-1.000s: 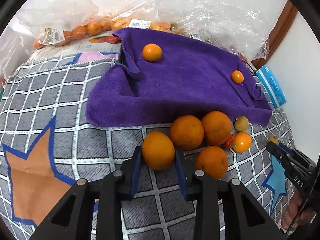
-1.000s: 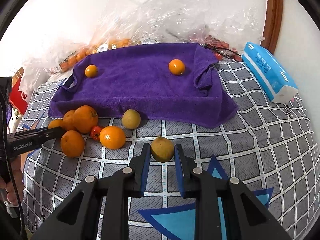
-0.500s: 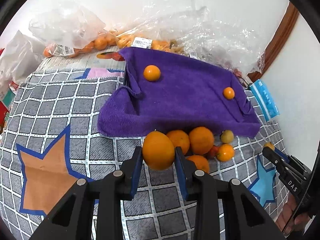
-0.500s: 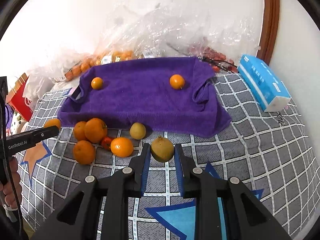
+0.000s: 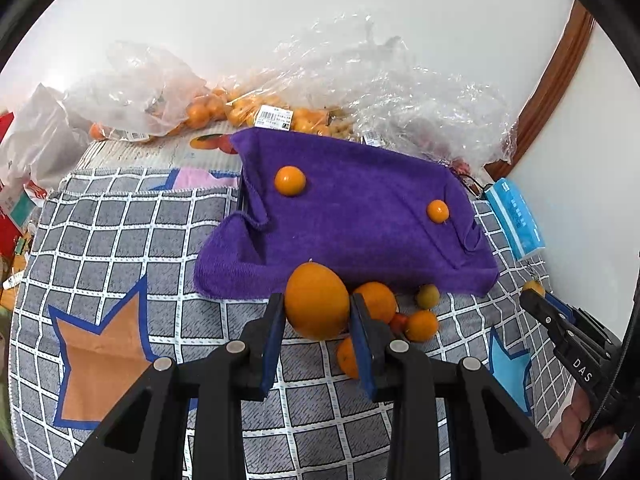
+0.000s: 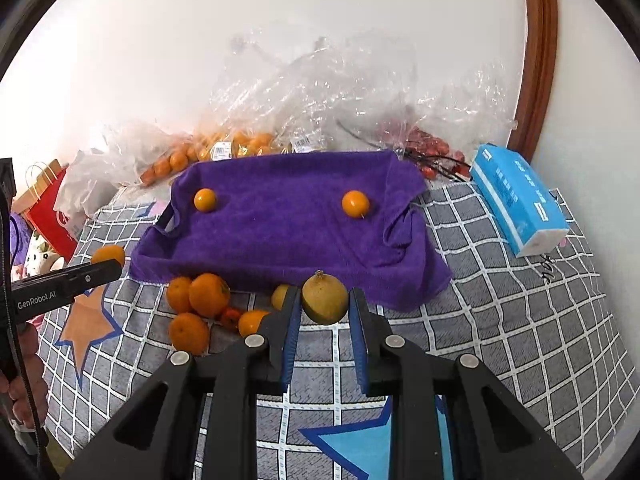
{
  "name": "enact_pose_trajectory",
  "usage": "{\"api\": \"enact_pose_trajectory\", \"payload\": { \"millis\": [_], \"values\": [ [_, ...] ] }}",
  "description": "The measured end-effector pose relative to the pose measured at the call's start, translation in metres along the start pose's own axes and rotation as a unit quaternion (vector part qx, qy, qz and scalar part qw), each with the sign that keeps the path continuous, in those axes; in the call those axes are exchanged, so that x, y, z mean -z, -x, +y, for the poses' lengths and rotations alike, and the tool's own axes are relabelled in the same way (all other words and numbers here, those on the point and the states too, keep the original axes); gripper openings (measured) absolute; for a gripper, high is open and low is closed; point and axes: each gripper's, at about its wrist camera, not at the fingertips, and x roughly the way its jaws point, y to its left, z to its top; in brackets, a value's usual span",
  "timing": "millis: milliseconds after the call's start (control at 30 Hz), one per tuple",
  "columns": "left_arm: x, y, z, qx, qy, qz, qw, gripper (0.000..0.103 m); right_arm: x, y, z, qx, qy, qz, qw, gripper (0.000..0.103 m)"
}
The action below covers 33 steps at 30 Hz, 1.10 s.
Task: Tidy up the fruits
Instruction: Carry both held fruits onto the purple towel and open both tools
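A grey checked cloth [image 6: 520,320] with blue-edged star shapes covers the table, and at its far side lie crumpled clear plastic bags [image 6: 320,92], some holding small orange fruits. In front of the bags a purple towel [image 6: 288,232] is draped over a tray-like shape, with two small oranges resting on it – one toward the far left [image 6: 205,200], one toward the far right [image 6: 355,204], well apart. A blue tissue pack [image 6: 520,204] lies to the right of the towel.

Just in front of the towel's near edge sits a loose cluster of oranges [image 6: 200,300] with a small red fruit [image 6: 230,317] among them and a small yellowish fruit [image 5: 428,296] beside them.

The left gripper [image 5: 318,332] has its blue-padded fingers [image 5: 274,344] pressed against both sides of a large orange [image 5: 316,300], held clear of the cloth near the towel's near edge. The right gripper [image 6: 325,328] carries a yellow-green fruit [image 6: 325,298] between its fingers [image 6: 291,336] – the left one touches it, while a thin gap shows on the right side, so how firmly it is clamped cannot be told.
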Motion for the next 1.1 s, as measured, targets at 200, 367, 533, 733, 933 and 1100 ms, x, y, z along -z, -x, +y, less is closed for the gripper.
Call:
{"api": "enact_pose_trajectory", "payload": {
  "millis": [200,367,533,733,933,1100],
  "values": [
    [-0.008,-0.002,-0.004,0.004,-0.001,-0.001,1.0000,0.031,-0.008,-0.007,-0.001,-0.001,0.001,0.003,1.000,0.024],
    [-0.019,-0.008,-0.009,0.007,-0.003,-0.007,0.9999,0.031,-0.016,-0.015,-0.004,0.000,0.004,0.003,1.000,0.024],
    [-0.029,-0.016,-0.010,0.004,-0.004,-0.010,0.9999,0.031,-0.026,-0.027,-0.007,-0.005,0.002,0.002,1.000,0.024],
    [-0.043,-0.030,-0.007,0.004,0.002,-0.011,0.9999,0.031,-0.037,-0.045,-0.010,-0.007,0.001,0.001,1.000,0.024],
    [-0.055,-0.045,-0.004,0.005,0.003,-0.011,0.9999,0.031,-0.044,-0.064,-0.015,-0.007,-0.003,0.003,1.000,0.024],
    [-0.062,-0.053,0.007,-0.001,0.011,-0.014,0.9998,0.031,-0.050,-0.078,-0.020,-0.004,-0.004,0.004,1.000,0.024]
  ]
}}
